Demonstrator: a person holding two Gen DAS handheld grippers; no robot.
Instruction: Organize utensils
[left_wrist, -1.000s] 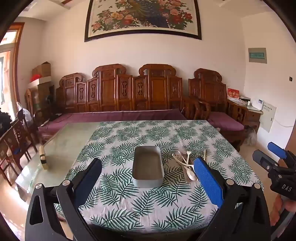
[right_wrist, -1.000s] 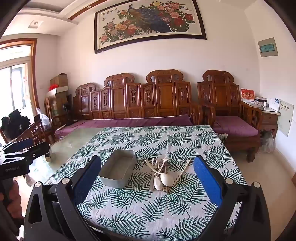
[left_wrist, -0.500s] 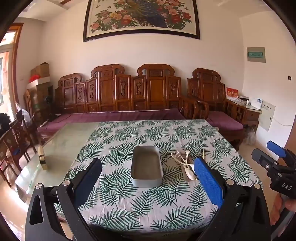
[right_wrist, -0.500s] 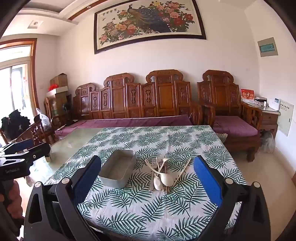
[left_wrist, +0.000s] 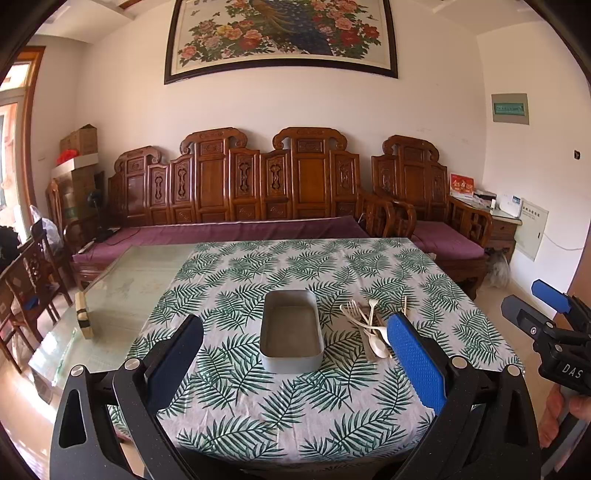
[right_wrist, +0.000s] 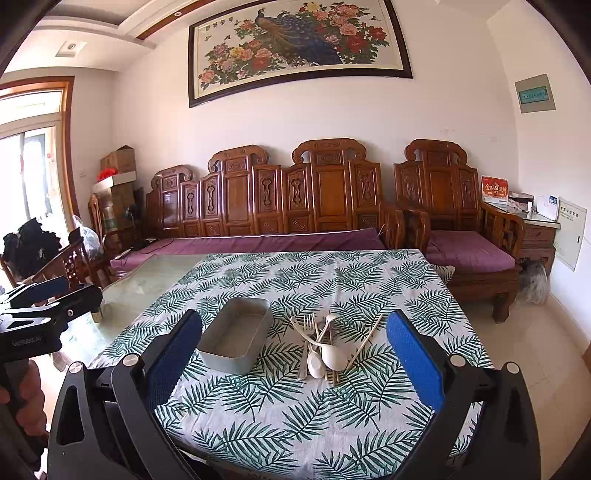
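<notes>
Utensils (right_wrist: 325, 343), pale and tangled, beside rectangular metal tray (right_wrist: 236, 339); both hand-held grippers spread wide, empty

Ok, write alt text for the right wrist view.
The open right gripper hovers over a leaf-print tablecloth, facing an empty grey metal tray and a pile of utensils beside it. A carved wooden bench lines the wall.

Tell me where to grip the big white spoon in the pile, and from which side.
Probably the handle, not the bowl. The spoon lies bowl toward the camera, its thin handle slanting away over the fork. Come from above with the open right gripper, jaws straddling the handle where it crosses clear of the cloth.
</notes>
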